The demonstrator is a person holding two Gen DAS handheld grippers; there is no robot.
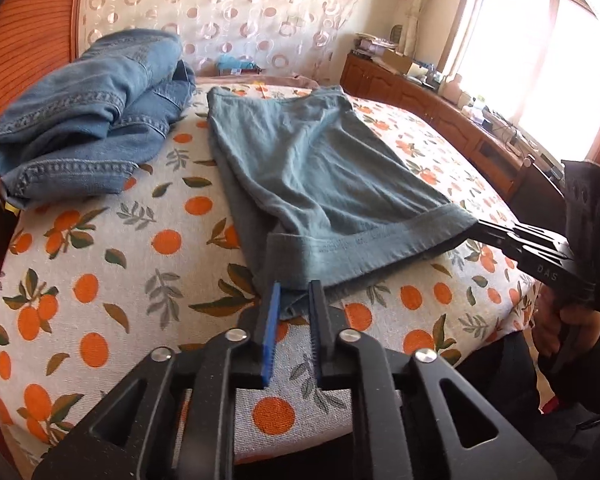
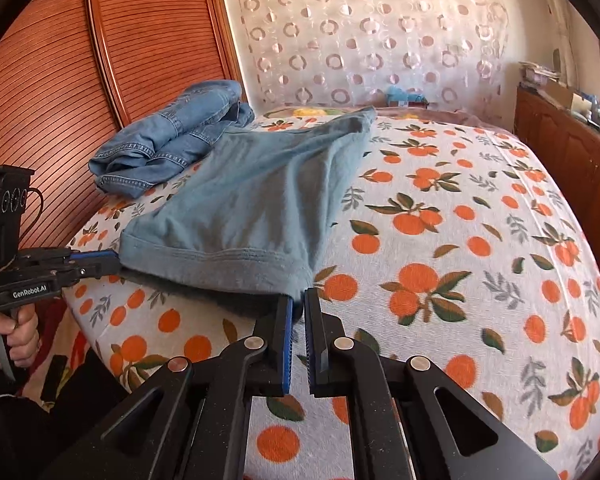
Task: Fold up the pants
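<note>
Teal-grey pants lie on the orange-print bed sheet, folded over, with the wide waistband hem nearest me; they also show in the right wrist view. My left gripper pinches the near left corner of the hem between its narrowly spaced fingers. It also shows from the side in the right wrist view. My right gripper pinches the near right corner of the hem, and appears in the left wrist view at that corner. The held edge is lifted slightly off the bed.
Crumpled blue jeans lie at the bed's far left beside the wooden headboard. A wooden cabinet with clutter runs along the right under the window. A patterned curtain hangs behind the bed.
</note>
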